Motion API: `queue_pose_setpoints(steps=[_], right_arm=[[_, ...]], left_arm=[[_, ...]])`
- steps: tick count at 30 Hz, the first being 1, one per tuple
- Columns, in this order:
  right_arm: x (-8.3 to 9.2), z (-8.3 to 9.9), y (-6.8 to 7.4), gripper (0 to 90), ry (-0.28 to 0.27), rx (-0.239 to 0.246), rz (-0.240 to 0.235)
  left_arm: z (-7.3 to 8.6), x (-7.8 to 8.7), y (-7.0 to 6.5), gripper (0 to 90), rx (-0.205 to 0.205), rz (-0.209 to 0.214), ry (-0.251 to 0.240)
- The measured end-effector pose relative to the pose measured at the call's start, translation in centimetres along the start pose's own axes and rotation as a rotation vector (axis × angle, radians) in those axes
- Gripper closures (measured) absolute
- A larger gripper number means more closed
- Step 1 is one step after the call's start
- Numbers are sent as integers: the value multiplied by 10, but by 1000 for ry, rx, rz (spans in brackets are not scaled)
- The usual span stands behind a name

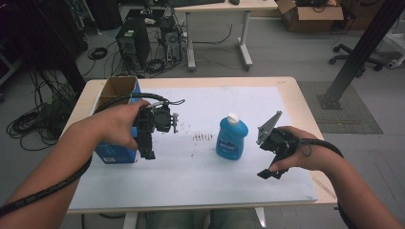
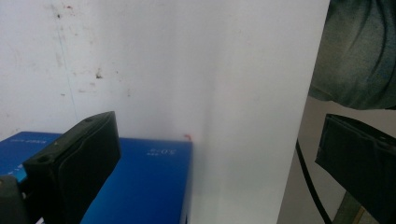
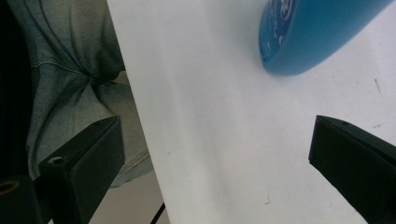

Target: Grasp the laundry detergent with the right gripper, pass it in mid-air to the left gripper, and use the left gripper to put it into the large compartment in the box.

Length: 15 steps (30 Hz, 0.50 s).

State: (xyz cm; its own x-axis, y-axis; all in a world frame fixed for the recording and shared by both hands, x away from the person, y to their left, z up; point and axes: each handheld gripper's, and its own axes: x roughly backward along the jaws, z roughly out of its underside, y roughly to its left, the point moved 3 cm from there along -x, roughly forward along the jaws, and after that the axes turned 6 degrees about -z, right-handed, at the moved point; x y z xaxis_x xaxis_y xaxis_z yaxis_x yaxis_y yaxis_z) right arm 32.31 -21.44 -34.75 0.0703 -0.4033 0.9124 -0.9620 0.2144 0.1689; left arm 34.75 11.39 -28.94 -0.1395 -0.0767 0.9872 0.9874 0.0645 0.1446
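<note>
A blue bottle (image 1: 231, 139) with a white cap stands upright on the white sheet (image 1: 200, 181), right of centre. My right gripper (image 1: 270, 171) hovers just to its right, open and empty, its jaws pointing down toward the near edge. In the right gripper view the bottle's base (image 3: 317, 32) lies past the open right gripper (image 3: 219, 163). My left gripper (image 1: 147, 151) hangs open beside an open blue cardboard box (image 1: 117, 119) at the table's left. In the left gripper view the box's blue side (image 2: 140, 182) sits just behind the left jaw of the open left gripper (image 2: 215, 172).
A patch of dark smudges (image 1: 202, 137) marks the sheet between the grippers. The wooden table (image 1: 291, 88) ends close to the sheet on all sides. On the floor behind are computer towers (image 1: 133, 43), tangled cables, a desk and a cardboard box (image 1: 310, 16).
</note>
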Motion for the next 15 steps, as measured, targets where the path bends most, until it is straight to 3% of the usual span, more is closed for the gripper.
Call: queue_pose_setpoints(steps=[15], right_arm=[[-7,20,-18,35,-134,-49,42]], left_arm=[[-3,2,2,2,-3,2,5]])
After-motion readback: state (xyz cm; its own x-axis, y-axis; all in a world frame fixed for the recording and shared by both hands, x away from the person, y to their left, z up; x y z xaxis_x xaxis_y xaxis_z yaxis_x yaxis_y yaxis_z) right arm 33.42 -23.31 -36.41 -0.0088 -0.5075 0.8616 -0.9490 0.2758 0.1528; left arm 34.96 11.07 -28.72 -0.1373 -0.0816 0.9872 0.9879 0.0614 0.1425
